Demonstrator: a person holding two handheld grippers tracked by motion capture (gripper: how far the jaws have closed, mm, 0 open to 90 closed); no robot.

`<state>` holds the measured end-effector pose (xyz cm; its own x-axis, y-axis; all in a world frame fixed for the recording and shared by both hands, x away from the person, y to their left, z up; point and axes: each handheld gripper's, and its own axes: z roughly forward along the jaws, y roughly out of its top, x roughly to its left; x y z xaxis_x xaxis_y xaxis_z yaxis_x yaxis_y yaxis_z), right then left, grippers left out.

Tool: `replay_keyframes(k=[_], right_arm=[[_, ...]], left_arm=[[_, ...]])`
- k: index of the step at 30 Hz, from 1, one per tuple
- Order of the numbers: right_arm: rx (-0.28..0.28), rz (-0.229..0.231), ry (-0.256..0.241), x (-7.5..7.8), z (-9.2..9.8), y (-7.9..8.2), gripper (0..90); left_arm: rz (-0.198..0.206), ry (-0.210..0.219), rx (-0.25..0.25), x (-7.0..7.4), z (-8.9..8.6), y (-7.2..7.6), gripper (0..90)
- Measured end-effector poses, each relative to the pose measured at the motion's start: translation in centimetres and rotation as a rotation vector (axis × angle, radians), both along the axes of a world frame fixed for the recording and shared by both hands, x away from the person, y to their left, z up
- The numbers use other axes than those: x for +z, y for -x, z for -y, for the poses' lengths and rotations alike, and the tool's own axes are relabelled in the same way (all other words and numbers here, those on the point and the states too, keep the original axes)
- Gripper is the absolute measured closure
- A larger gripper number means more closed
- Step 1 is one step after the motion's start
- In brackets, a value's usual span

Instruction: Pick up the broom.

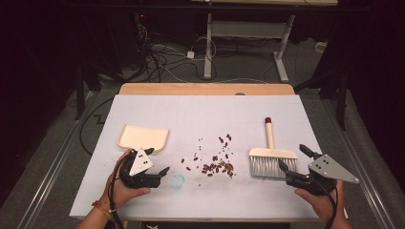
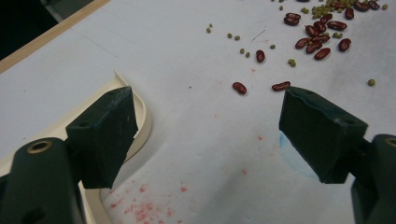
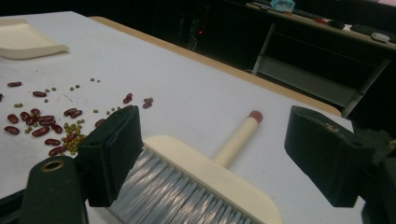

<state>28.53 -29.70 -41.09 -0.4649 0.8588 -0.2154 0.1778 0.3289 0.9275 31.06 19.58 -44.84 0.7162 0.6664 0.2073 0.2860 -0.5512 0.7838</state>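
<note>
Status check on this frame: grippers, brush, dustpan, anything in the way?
Left gripper open, beside dustpan. Right gripper open, at brush, not gripping. Beans scattered between them. Nothing blocking.

Work table [image 1: 200,114] with white cover and wooden far edge.
On it lie a cream dustpan [image 1: 143,137] at left, scattered red and green beans [image 1: 217,164] centrally, and a cream hand brush [image 1: 272,155] at right, bristles toward the near edge.
</note>
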Motion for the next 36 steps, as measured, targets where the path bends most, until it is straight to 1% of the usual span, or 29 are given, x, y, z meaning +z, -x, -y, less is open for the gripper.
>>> replay_keyframes(k=[2, 3, 5, 7, 8, 12, 13, 15, 17, 18, 19, 20, 21, 23, 24, 25, 27, 28, 29, 31, 32, 33, 35, 36], right_arm=[[-0.003, -0.005, -0.005, 0.0, 0.1, -0.1, 19.1], [-0.006, -0.013, 0.0, -0.1, 0.1, -0.1, 18.9], [-0.01, -0.006, 0.008, -0.2, 0.1, -0.1, 18.9], [-0.002, -0.026, 0.009, -0.3, 0.0, -0.2, 18.5], [0.004, -0.028, 0.01, -0.3, 0.0, -0.3, 18.4], [-0.003, -0.042, 0.029, -0.3, -0.4, -0.8, 18.1], [-0.007, -0.045, 0.041, -0.2, -0.6, -1.0, 17.9], [0.002, -0.07, 0.035, 0.0, -0.8, -1.5, 16.7], [0.019, -0.105, 0.037, 0.2, -1.0, -2.3, 17.3], [0.023, -0.118, 0.049, 0.3, -1.1, -2.8, 18.1], [0.022, -0.139, 0.046, 0.4, -1.2, -3.3, 18.2], [0.015, -0.171, 0.049, 0.5, -1.4, -4.0, 18.4], [-0.004, -0.193, 0.055, 0.7, -1.5, -4.8, 18.8], [-0.023, -0.272, 0.037, 1.0, -1.7, -6.6, 21.0], [-0.043, -0.306, 0.034, 1.1, -1.7, -7.6, 22.2], [-0.065, -0.329, 0.041, 1.2, -1.7, -8.5, 22.8], [-0.124, -0.4, 0.056, 1.2, -1.8, -10.7, 23.8], [-0.151, -0.429, 0.052, 1.0, -1.9, -11.8, 24.0], [-0.163, -0.462, 0.054, 0.8, -2.0, -12.8, 25.5], [-0.191, -0.543, 0.084, -0.1, -2.4, -14.9, 26.7], [-0.201, -0.574, 0.096, -0.7, -2.6, -15.8, 28.4], [-0.212, -0.606, 0.115, -1.2, -2.7, -16.7, 30.6], [-0.264, -0.657, 0.17, -2.4, -2.9, -18.1, 34.0], [-0.278, -0.685, 0.19, -3.0, -2.9, -18.7, 36.5]], left_arm=[[-0.006, -0.014, -0.007, -0.2, 0.2, -0.2, 18.6], [-0.006, -0.014, -0.007, -0.2, 0.2, -0.2, 18.6], [-0.008, -0.019, -0.008, -0.2, 0.3, -0.2, 18.6], [-0.006, -0.019, -0.008, -0.3, 0.3, -0.1, 18.6], [-0.005, -0.021, -0.008, -0.3, 0.2, 0.0, 18.6], [-0.005, -0.029, -0.012, -0.4, 0.2, 0.0, 18.6], [-0.007, -0.033, -0.012, -0.5, 0.2, -0.1, 18.6], [-0.015, -0.037, -0.013, -0.6, 0.3, -0.2, 18.6], [-0.017, -0.041, -0.015, -0.6, 0.3, -0.1, 18.6], [-0.009, -0.049, -0.019, -0.6, 0.3, -0.1, 18.6], [-0.015, -0.053, -0.02, -0.8, 0.3, -0.1, 18.6], [-0.017, -0.055, -0.02, -0.8, 0.2, -0.1, 18.6], [-0.017, -0.055, -0.02, -0.8, 0.2, -0.1, 18.6], [-0.021, -0.063, -0.02, -0.9, 0.2, 0.0, 18.7], [-0.022, -0.064, -0.019, -0.9, 0.2, 0.1, 18.7], [-0.023, -0.066, -0.022, -0.9, 0.3, 0.3, 18.7], [-0.022, -0.071, -0.025, -0.9, 0.4, 0.4, 18.8], [-0.02, -0.078, -0.032, -0.9, 0.6, 0.7, 18.7], [-0.019, -0.082, -0.036, -0.9, 0.7, 0.8, 18.7], [-0.02, -0.086, -0.041, -0.9, 0.7, 0.8, 18.8], [-0.021, -0.086, -0.041, -0.9, 0.7, 0.8, 18.8], [-0.022, -0.085, -0.04, -0.9, 0.6, 0.8, 18.7], [-0.025, -0.088, -0.039, -1.0, 0.6, 0.6, 18.8], [-0.026, -0.089, -0.037, -1.0, 0.6, 0.6, 18.8]])
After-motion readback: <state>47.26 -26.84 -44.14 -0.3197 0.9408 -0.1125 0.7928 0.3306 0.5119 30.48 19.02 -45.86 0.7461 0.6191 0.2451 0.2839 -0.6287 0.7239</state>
